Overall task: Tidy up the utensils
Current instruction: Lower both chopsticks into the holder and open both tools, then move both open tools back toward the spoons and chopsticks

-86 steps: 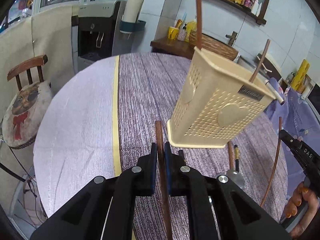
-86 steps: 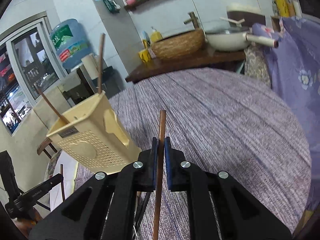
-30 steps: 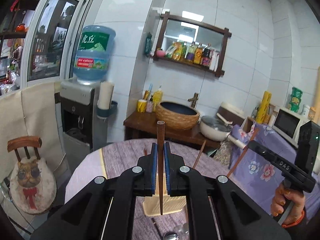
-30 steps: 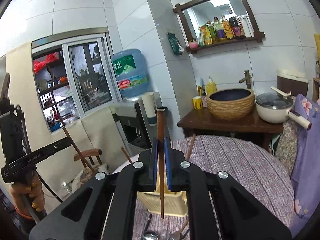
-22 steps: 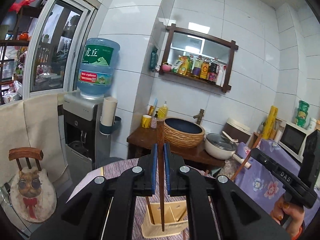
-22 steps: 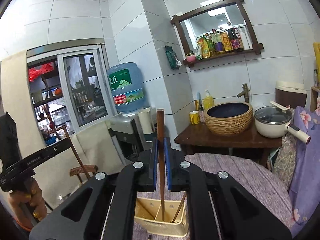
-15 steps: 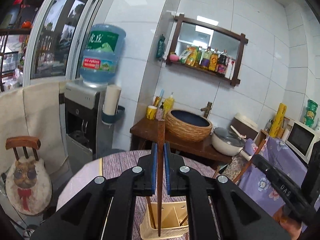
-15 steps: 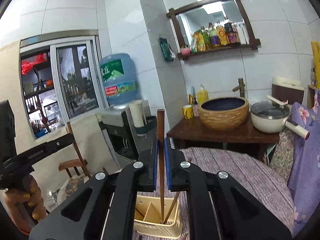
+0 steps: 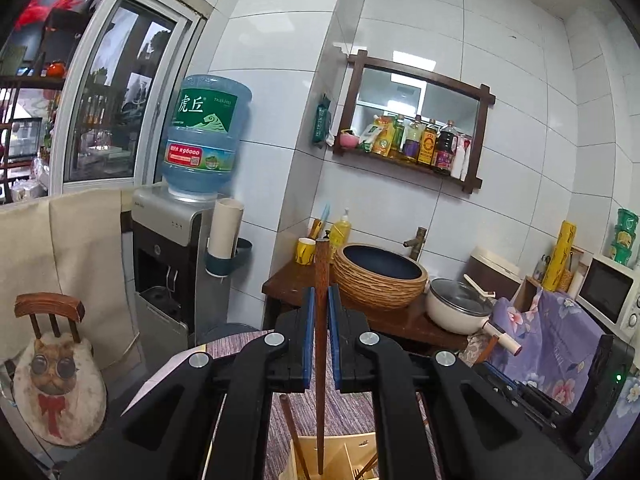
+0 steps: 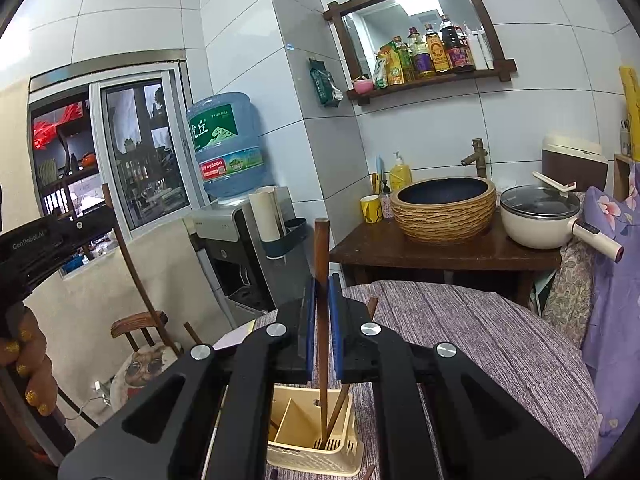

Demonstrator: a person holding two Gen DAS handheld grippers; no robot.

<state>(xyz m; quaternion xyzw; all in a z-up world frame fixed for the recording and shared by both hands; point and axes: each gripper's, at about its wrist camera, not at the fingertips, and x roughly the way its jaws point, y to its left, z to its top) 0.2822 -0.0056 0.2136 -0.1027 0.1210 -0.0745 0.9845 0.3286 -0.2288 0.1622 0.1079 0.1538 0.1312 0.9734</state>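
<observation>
My left gripper (image 9: 320, 336) is shut on a dark brown chopstick (image 9: 321, 280) that stands upright, its lower end over the beige plastic utensil holder (image 9: 348, 452) at the bottom edge. My right gripper (image 10: 321, 308) is shut on a second brown chopstick (image 10: 321, 248), also upright, whose tip reaches down into the holder's (image 10: 296, 432) right compartment. Another chopstick (image 10: 348, 392) leans in that compartment. In the right wrist view the left gripper (image 10: 108, 218) shows at the far left, held by a hand.
The holder stands on a round table with a purple striped cloth (image 10: 460, 340). Behind it are a dark side table (image 10: 440, 252) with a woven basin and a white pot (image 10: 536, 216), a water dispenser (image 9: 176, 264), and a chair with a cat cushion (image 9: 52, 376).
Both grippers rose from table level to above the holder, and their chopsticks now stand upright. Over the last second the holder slid lower in the left view and the right chopstick's tip sank into it.
</observation>
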